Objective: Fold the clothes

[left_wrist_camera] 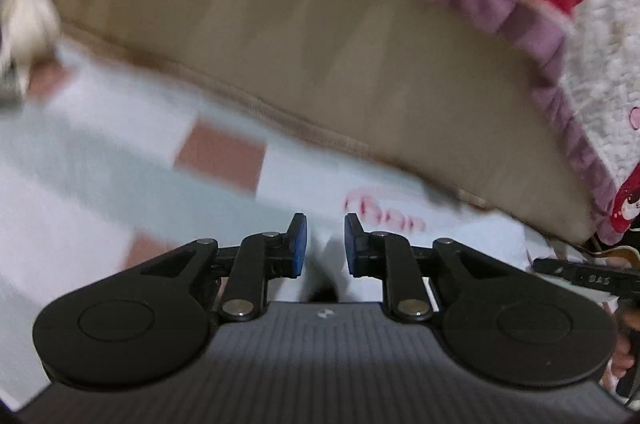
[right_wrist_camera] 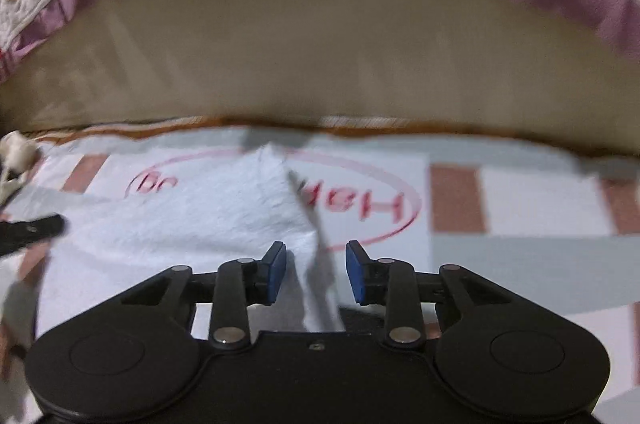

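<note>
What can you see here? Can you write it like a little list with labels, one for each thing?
place: a bed-like surface with a beige mattress side behind
cover: patterned sheet with brown squares and a red oval logo
garment: white cloth lying crumpled on the sheet, a fold rising between the right gripper's fingers
quilt: white quilt with purple ruffle and red patches, hanging over the mattress
left gripper: open, white cloth seen between its blue pads
right gripper: open, not clamped on the cloth
picture quality: blurry, so the logo's letters are hard to read

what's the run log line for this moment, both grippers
left gripper: open, white cloth between jaws | right gripper: open over cloth's raised fold | surface: checked sheet | fold not yet made
</note>
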{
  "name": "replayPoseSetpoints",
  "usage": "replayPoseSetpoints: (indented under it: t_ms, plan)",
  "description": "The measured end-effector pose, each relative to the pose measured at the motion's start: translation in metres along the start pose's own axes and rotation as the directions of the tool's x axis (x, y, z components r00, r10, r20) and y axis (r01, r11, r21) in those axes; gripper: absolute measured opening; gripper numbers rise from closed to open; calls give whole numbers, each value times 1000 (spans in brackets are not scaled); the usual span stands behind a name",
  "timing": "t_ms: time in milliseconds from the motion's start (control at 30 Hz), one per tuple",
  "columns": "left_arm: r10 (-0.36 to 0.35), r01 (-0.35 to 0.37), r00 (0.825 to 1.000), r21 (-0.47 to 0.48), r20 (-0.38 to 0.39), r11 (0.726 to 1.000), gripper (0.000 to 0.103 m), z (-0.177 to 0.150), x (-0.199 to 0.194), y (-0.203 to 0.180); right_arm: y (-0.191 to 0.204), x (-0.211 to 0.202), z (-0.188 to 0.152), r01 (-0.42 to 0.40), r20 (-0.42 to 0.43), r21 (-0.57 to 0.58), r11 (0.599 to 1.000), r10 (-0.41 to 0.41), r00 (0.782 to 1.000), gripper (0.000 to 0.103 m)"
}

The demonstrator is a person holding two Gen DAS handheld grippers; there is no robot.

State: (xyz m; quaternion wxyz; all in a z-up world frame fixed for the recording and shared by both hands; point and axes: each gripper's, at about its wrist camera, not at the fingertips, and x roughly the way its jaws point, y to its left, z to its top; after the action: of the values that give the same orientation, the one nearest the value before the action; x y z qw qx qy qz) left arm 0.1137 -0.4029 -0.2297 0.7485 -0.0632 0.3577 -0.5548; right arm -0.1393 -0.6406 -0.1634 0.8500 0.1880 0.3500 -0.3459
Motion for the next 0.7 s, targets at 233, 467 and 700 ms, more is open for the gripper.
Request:
replayPoseSetpoints:
  t_ms: [233, 467, 700]
  plan:
    - [-242, 258, 949, 56, -203, 964, 18, -9, 15, -36, 39, -13, 13, -151, 49, -154, 976, 161, 986, 36]
    - [-46, 111, 940, 176, -338, 978, 24, -32, 32, -52, 33, 13, -4, -96, -91, -74, 993, 89, 992, 38]
    - [-14, 66, 963, 182, -270, 981, 42, -27, 29, -55, 2, -43, -35, -208, -20, 11, 978, 208, 978, 54]
